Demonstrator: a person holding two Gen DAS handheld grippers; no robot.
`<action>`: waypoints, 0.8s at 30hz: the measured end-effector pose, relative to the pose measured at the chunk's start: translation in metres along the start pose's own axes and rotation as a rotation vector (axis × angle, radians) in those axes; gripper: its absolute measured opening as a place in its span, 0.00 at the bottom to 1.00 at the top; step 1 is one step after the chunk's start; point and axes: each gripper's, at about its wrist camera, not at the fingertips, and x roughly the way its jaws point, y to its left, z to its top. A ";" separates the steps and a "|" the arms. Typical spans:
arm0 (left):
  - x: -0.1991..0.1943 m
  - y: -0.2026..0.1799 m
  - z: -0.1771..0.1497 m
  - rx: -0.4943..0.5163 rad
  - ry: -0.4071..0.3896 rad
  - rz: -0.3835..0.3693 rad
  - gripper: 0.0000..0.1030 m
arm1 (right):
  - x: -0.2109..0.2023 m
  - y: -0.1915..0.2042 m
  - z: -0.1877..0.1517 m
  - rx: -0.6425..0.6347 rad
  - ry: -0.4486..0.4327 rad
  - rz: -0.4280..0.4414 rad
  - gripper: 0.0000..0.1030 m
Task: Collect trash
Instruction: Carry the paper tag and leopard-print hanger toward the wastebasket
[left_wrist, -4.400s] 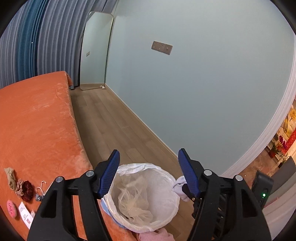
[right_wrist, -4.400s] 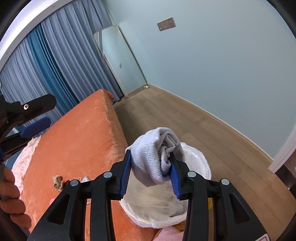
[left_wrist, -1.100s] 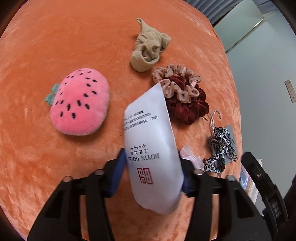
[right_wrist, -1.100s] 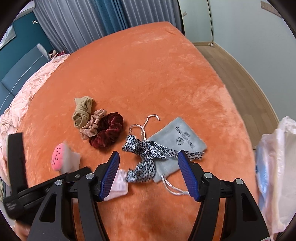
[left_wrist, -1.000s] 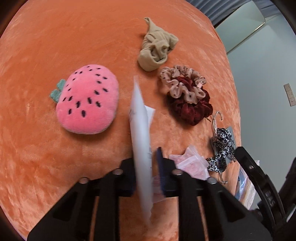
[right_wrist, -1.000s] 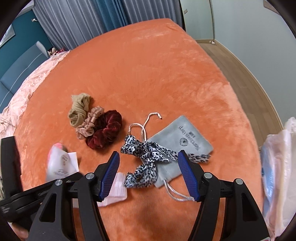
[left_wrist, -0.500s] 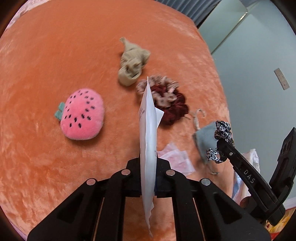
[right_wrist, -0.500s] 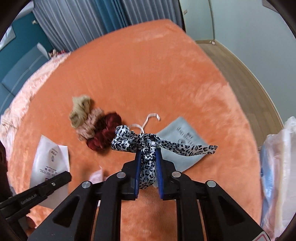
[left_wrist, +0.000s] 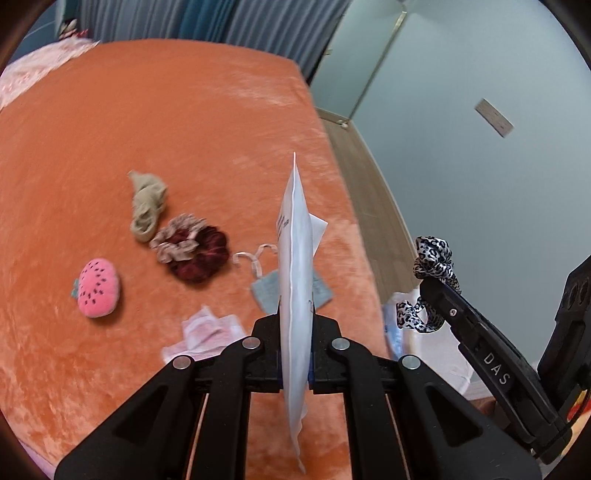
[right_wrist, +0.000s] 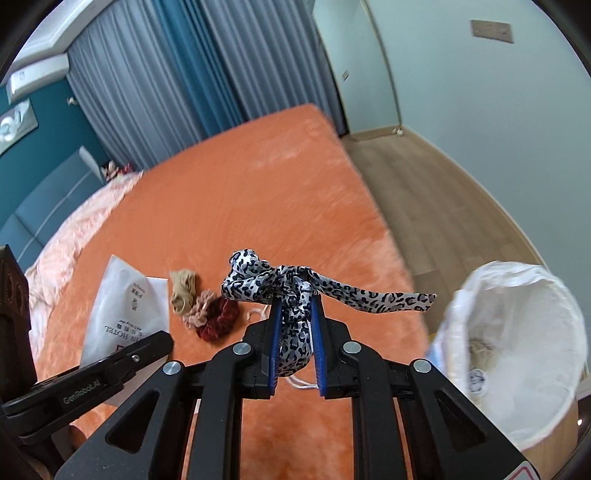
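Note:
My left gripper (left_wrist: 294, 325) is shut on a white paper hotel packet (left_wrist: 294, 280), held edge-on above the orange bed (left_wrist: 166, 122). The same packet (right_wrist: 122, 314) shows flat in the right wrist view. My right gripper (right_wrist: 294, 314) is shut on a leopard-print ribbon (right_wrist: 295, 291), lifted clear of the bed; the ribbon (left_wrist: 432, 258) also shows at the right of the left wrist view. A bin with a white liner (right_wrist: 517, 347) stands off the bed's right edge, with some trash inside.
On the bed lie a pink strawberry plush (left_wrist: 98, 288), a beige stocking (left_wrist: 147, 206), a dark red and a tan scrunchie (left_wrist: 192, 251), a grey drawstring pouch (left_wrist: 266, 291) and pink wrappers (left_wrist: 203, 332). Wooden floor (right_wrist: 443, 192) runs along the pale wall; curtains hang behind.
The right gripper closed on the leopard ribbon and lifted it off the bed. The left gripper rose with the packet. Both views swung toward the bed's edge, where the bin now shows.

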 end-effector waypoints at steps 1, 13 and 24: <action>-0.004 -0.011 -0.001 0.024 -0.005 -0.006 0.07 | -0.008 -0.006 0.001 0.010 -0.014 -0.001 0.14; 0.003 -0.130 -0.013 0.222 -0.003 -0.082 0.07 | -0.084 -0.093 -0.004 0.146 -0.134 -0.066 0.14; 0.010 -0.206 -0.036 0.366 0.032 -0.152 0.07 | -0.117 -0.152 -0.021 0.256 -0.172 -0.130 0.14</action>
